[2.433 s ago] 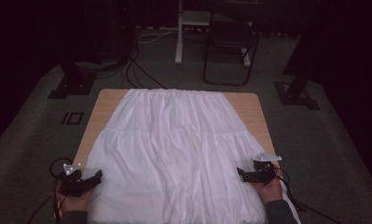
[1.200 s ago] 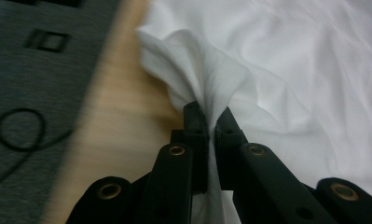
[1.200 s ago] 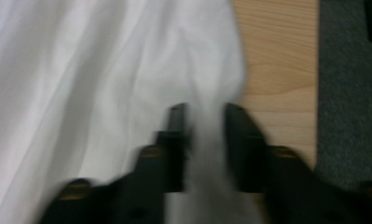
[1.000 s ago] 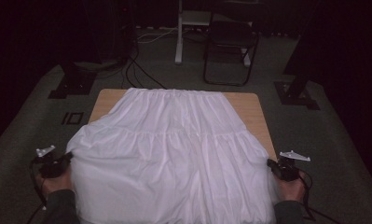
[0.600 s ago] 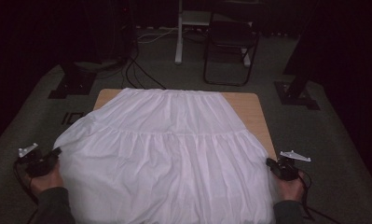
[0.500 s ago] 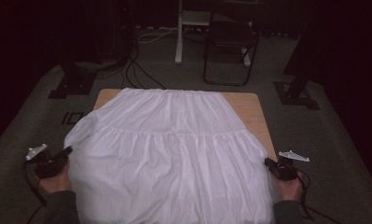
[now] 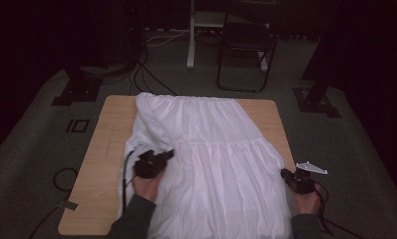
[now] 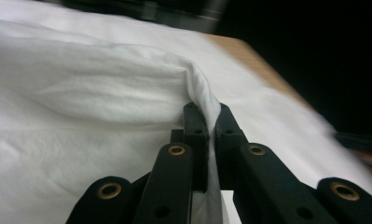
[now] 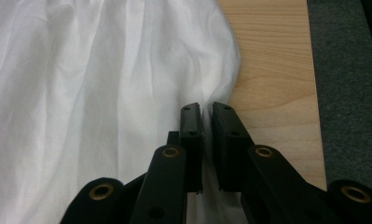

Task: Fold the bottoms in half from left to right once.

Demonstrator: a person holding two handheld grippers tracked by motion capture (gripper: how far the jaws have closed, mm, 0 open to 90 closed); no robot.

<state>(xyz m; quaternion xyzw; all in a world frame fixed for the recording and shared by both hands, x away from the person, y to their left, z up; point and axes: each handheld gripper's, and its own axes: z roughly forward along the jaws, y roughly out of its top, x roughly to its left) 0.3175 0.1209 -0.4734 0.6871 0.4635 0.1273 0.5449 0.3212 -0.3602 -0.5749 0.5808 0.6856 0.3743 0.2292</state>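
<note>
**White skirt half-folded on a wooden tabletop, both grippers clamped on its edges**

A dark room with grey carpet (image 7: 32, 149) surrounded a light wooden tabletop (image 7: 106, 149). Beyond its far edge stood a black folding chair (image 7: 246, 50) and a white stand (image 7: 192, 35), with cables running over the floor.

A white gathered skirt (image 7: 221, 159) covered most of the tabletop, its narrow waistband at the far edge and its wide hem hanging over the near edge. The skirt's left side was folded inward over the middle, leaving bare wood along the left of the tabletop.

The person's forearms in dark sleeves came in from the bottom of the high view. The left hand (image 7: 145, 186) held the left gripper (image 7: 167, 155) over the cloth, left of centre. In the left gripper view its jaws stood nearly together, pinching a raised ridge of white fabric (image 8: 127, 93) between them.

The right hand (image 7: 305, 199) held the right gripper (image 7: 284, 174) at the skirt's right edge, near the tabletop's right side. In the right gripper view its jaws were drawn narrow on the cloth's edge, with bare wood (image 9: 272, 60) just beside it.
</note>
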